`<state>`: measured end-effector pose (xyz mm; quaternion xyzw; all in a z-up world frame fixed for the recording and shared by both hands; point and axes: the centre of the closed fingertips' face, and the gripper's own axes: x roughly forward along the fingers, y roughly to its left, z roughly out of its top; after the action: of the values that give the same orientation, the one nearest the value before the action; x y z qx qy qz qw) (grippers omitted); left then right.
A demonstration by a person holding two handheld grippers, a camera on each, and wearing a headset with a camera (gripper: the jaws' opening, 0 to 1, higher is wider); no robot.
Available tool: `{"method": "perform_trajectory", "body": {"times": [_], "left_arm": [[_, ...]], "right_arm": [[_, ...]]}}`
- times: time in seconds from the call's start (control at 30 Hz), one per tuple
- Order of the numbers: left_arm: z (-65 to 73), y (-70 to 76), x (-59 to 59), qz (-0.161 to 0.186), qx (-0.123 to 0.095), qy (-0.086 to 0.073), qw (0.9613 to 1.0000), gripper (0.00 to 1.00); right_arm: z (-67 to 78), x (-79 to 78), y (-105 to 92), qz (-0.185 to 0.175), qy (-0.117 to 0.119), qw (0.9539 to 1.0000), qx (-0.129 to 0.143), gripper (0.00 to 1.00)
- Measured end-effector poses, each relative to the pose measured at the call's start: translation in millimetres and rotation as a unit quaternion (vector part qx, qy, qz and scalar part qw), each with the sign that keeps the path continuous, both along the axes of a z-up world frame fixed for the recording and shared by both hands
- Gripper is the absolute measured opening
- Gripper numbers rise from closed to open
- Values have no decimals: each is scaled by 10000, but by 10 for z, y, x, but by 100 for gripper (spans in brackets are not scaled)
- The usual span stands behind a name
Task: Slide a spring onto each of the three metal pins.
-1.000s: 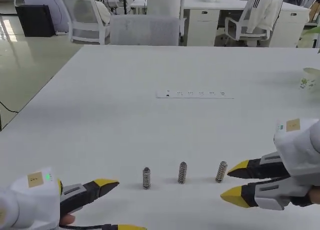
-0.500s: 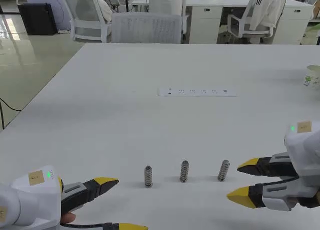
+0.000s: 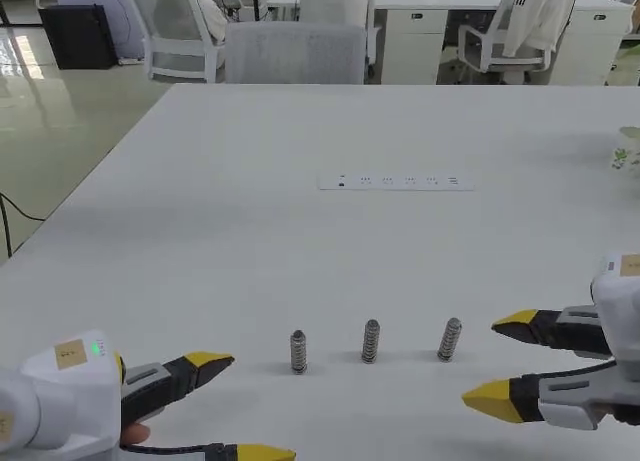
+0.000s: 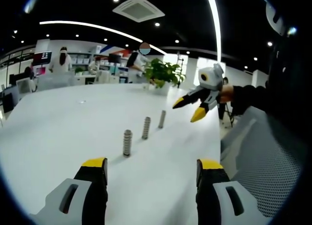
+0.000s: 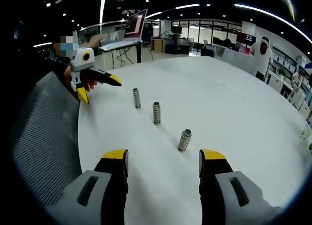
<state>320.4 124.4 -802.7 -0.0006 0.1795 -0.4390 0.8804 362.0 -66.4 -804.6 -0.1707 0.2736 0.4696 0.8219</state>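
Three springs stand upright in a row on the white table, close to your near edge: the left spring, the middle spring and the right spring, evenly spaced with bare gaps between them. Whether pins sit inside them cannot be told. Your right gripper hovers just beside the right spring without touching it, its jaws spread and empty. Your left gripper is near the left spring, toward the near edge, its jaws likewise apart and holding nothing. Beyond the row the tabletop lies bare up to a power strip set at mid-table. Office chairs stand past the far edge. In the right gripper view a grey mesh surface borders the table's near rim.
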Motion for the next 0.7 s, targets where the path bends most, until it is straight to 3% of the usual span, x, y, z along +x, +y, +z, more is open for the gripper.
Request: {"method": "perform_trajectory", "body": {"times": [0.33,0.7], "left_arm": [[-29,14,10,54,23,47,10000,73],[-46,70,33,196,-3,86,9998,75]], "right_arm": [[-57,23,-79,-235,5,9996,184,72],[-72,-14,-66,-291,5,9991,318,78]]}}
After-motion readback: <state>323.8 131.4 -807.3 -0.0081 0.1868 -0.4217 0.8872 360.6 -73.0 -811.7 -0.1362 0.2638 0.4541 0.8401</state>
